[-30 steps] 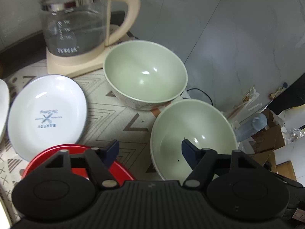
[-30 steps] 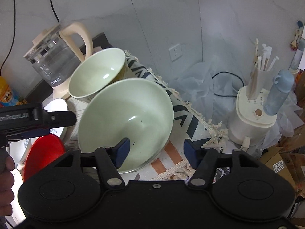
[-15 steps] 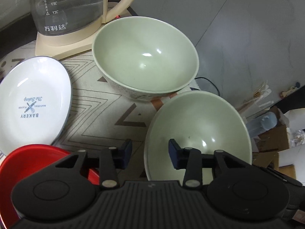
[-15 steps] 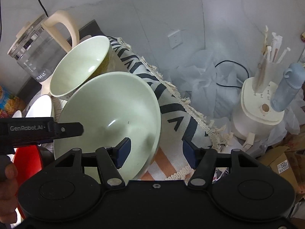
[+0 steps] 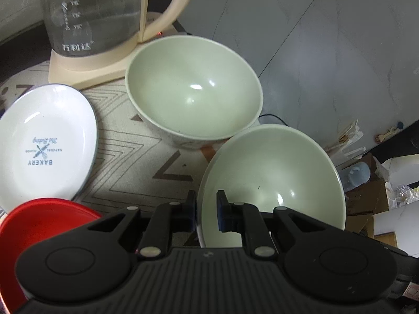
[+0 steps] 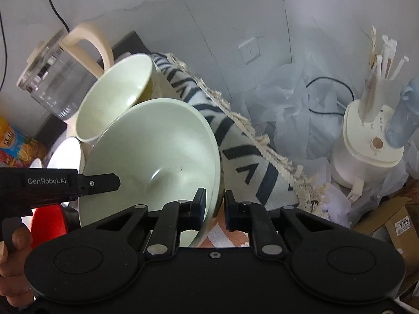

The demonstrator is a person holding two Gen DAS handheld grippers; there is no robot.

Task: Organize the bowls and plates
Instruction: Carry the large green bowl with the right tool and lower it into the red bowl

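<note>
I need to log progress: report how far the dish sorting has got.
Nothing looks stacked yet. In hand: both the left gripper and right gripper clamp the near green bowl's rim. Left: far green bowl, white plate and red plate sit separately.

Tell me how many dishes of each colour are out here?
Pale green: 2, a far bowl and a near bowl whose rim sits between the fingers of both the left gripper and right gripper.
White: 1, a bakery plate.
Red: 1, a plate.
Total: 4.
</note>
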